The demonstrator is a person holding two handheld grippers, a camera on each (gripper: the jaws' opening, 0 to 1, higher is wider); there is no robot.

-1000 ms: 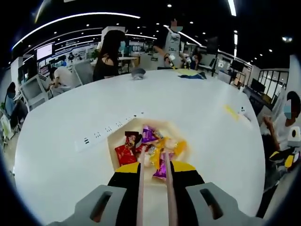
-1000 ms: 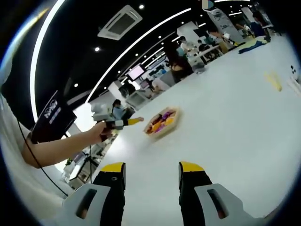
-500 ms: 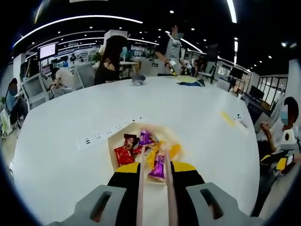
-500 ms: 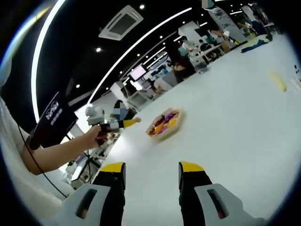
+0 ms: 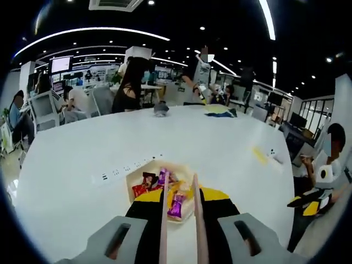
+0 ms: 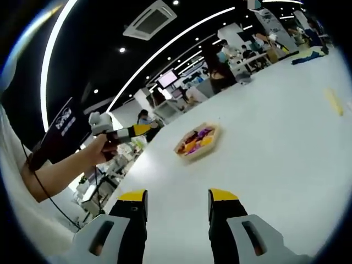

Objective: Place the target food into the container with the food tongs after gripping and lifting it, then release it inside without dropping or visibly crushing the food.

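Left claw (image 5: pixel 179 204) holds tongs (image 5: pixel 180 220) pinching a purple candy (image 5: pixel 176 204).

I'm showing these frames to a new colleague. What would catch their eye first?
Probably the purple-wrapped candy pinched between the pink food tongs, held in the left gripper above the tray of bright wrapped sweets on the big white table. In the right gripper view, that tray sits mid-table, with the right gripper open and empty.

Bright overhead strip lights (image 5: pixel 93 30) and spots against a dark ceiling; white table (image 6: pixel 275 137) glares, I see heavy fisheye bending at edges, background people soft.
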